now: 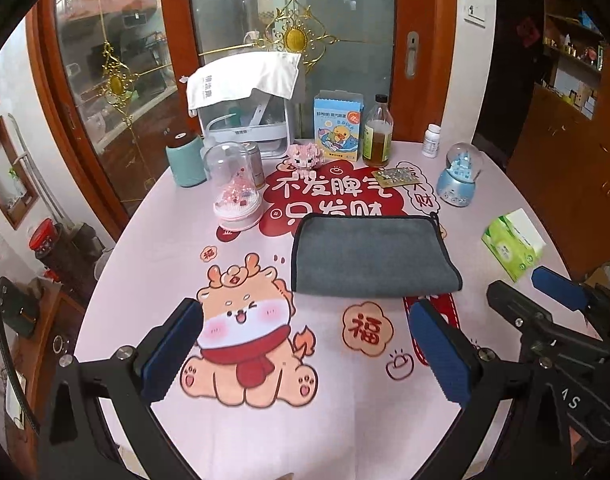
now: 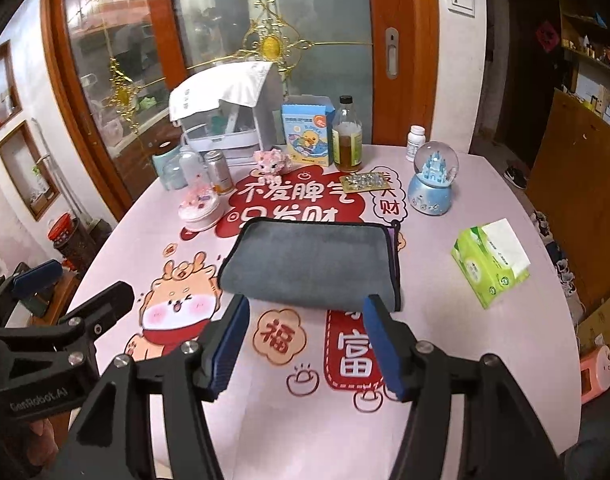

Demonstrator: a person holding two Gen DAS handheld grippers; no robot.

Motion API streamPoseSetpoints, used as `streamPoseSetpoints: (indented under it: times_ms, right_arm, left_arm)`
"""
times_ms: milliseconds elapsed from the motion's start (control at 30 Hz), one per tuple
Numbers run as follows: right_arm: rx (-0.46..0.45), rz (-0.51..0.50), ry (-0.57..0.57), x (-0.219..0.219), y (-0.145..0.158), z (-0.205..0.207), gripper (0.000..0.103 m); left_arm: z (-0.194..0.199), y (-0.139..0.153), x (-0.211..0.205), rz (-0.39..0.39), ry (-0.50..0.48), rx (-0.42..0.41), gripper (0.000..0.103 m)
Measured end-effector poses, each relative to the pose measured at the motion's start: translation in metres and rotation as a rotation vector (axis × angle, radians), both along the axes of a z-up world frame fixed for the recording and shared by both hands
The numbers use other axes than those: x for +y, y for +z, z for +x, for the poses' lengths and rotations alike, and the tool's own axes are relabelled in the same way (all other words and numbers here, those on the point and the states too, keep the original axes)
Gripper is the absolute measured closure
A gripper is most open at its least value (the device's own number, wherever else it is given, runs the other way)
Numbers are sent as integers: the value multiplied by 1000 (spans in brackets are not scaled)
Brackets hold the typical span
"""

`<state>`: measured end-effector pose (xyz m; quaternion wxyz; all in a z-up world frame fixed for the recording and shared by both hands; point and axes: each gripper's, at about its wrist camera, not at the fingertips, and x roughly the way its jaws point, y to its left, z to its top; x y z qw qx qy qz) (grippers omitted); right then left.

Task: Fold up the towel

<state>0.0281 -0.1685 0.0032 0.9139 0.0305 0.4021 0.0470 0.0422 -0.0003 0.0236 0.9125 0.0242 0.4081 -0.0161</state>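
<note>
A grey towel [image 1: 371, 256] with a dark hem lies folded flat in the middle of the pink printed tablecloth [image 1: 265, 420]; it also shows in the right wrist view [image 2: 311, 264]. My left gripper [image 1: 305, 350] is open and empty, held above the cloth in front of and left of the towel. My right gripper [image 2: 305, 344] is open and empty, just in front of the towel's near edge. The right gripper also shows at the right edge of the left wrist view [image 1: 537, 292], and the left gripper shows at the left of the right wrist view [image 2: 71, 284].
A green tissue box [image 2: 491, 260] lies right of the towel. A blue snow globe [image 2: 433, 184], a pill blister [image 2: 363, 181], a bottle of amber liquid [image 2: 347, 140], a duck box [image 2: 307, 134], a domed ornament [image 1: 237, 188] and a white organiser [image 1: 245, 108] stand behind it.
</note>
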Motion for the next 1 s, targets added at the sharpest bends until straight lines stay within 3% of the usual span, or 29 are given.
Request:
streamPoseSetpoints:
  times_ms: [467,1000]
  right_arm:
    - [10,-1,7,3,-6,-53,37]
    - [29,-13,-73,10,-6,-60,37]
  left_arm:
    - [-61,-1,0,25,44,-7,1]
    - [-59,-6,7,19,17,24,1]
